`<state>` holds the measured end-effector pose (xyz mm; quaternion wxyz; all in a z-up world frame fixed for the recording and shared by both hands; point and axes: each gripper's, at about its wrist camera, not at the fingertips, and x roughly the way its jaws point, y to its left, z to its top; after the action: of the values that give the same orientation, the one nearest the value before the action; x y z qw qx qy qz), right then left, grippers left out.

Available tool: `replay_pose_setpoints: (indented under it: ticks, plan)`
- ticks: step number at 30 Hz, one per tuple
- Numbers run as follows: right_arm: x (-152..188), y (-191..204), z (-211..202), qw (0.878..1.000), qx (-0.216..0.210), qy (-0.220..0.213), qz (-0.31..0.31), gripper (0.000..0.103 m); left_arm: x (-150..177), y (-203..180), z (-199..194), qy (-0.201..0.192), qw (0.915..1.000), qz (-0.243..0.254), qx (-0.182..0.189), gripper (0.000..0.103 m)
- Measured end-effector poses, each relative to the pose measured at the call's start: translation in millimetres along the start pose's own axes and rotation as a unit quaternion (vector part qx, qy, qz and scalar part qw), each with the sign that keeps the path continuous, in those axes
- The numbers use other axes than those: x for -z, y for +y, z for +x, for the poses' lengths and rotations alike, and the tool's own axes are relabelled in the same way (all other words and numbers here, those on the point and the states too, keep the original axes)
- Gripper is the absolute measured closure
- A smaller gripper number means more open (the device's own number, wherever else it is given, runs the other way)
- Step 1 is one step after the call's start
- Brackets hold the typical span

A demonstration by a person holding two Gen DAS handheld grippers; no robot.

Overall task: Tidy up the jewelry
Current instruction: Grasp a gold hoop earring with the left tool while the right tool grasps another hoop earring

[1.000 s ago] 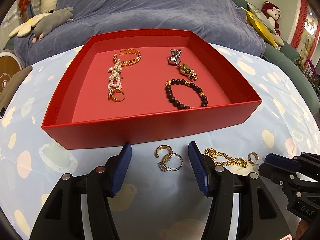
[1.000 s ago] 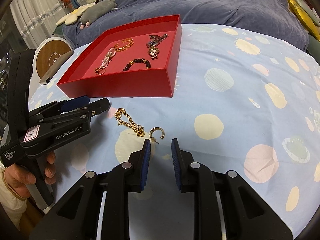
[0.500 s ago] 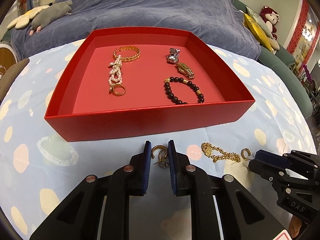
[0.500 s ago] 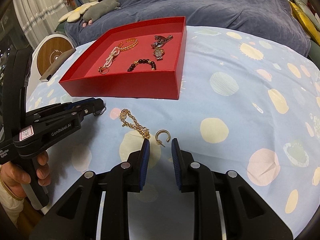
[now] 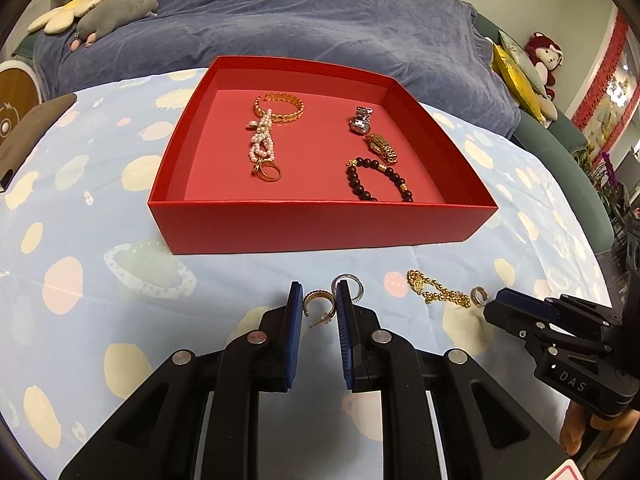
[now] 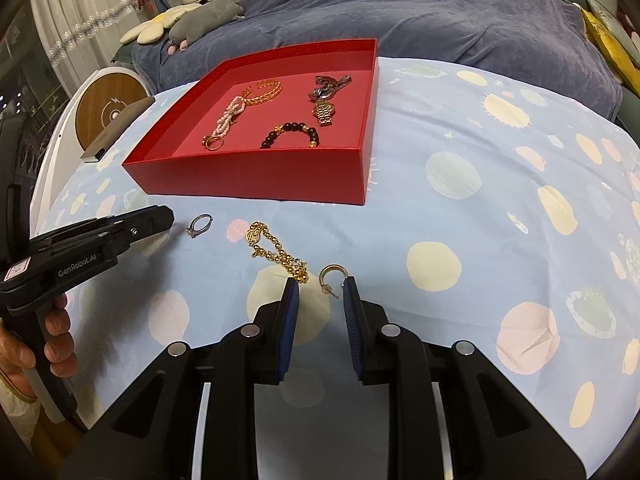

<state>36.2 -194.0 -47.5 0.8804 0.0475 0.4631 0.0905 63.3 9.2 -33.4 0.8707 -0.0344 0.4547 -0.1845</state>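
My left gripper (image 5: 318, 300) is shut on a gold hoop earring (image 5: 319, 305), pinched between its blue pads. A silver ring (image 5: 349, 285) lies on the cloth just behind the right pad, also seen as the silver ring (image 6: 199, 226). The red box (image 5: 320, 232) beyond holds a gold bangle (image 5: 280, 106), a pearl bracelet (image 5: 262, 140), a gold ring, two watches and a dark bead bracelet (image 5: 374, 180). My right gripper (image 6: 320, 292) stands narrowly open, nothing gripped. A second gold hoop earring (image 6: 331, 276) lies just ahead of its tips, next to a gold chain bracelet (image 6: 276, 250).
The table wears a pale blue cloth with planets and spots. A dark phone (image 5: 32, 128) lies at the left edge, beside a round wooden-topped object (image 6: 110, 108). A sofa under a blue throw (image 5: 300, 20) with plush toys runs behind. A hand (image 6: 52, 332) holds the left gripper.
The left gripper's jaws closed on the gold hoop earring and drew back from the box with it, leaving the silver ring on the cloth. The right gripper stayed put.
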Motion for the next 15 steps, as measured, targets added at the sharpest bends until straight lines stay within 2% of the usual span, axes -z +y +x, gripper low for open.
replay_pose_setpoints:
  ticks: [15]
  plan:
    - [-0.3, 2.2, 12.3, 1.000, 0.022, 0.001, -0.014, 0.080, 3.1, -7.7, 0.8, 0.003, 0.9998, 0.018, 0.005, 0.089]
